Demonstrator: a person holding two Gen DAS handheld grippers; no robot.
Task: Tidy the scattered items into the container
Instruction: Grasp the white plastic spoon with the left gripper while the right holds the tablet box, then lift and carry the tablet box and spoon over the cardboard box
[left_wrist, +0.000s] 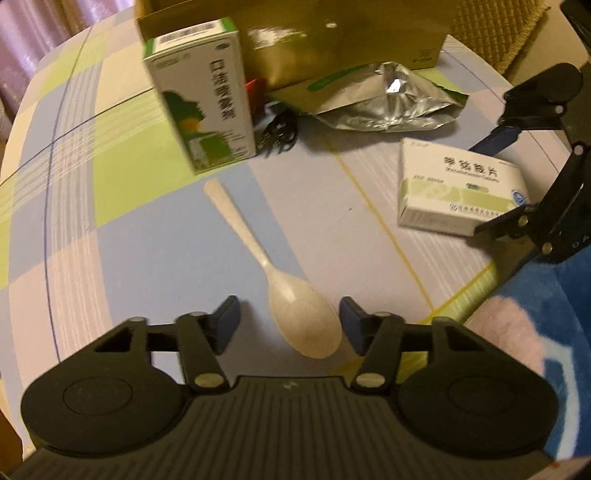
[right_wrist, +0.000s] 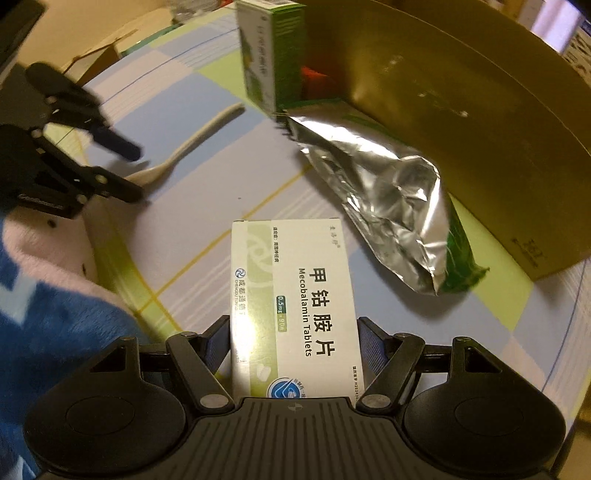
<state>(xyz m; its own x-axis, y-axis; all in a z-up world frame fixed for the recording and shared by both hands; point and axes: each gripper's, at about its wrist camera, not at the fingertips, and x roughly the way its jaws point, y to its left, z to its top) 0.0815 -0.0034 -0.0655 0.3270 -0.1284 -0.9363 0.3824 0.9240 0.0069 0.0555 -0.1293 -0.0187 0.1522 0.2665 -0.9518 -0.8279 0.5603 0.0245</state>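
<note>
A white plastic spoon (left_wrist: 295, 306) lies on the checked tablecloth, its bowl between the open fingers of my left gripper (left_wrist: 290, 326), which touch nothing. The spoon also shows in the right wrist view (right_wrist: 184, 151). A white and green Mecobalamin tablet box (right_wrist: 295, 306) lies flat on the table between the fingers of my right gripper (right_wrist: 293, 345), which sit against its two sides. The same box shows in the left wrist view (left_wrist: 458, 192). The brown cardboard container (left_wrist: 332, 37) stands at the back.
A tall green and white medicine box (left_wrist: 203, 99) stands upright in front of the container. A crumpled silver foil pouch (left_wrist: 391, 99) lies beside it. A black clip-like item (left_wrist: 279, 134) lies between them. The table edge and a blue-pink blanket (left_wrist: 535, 332) are at the right.
</note>
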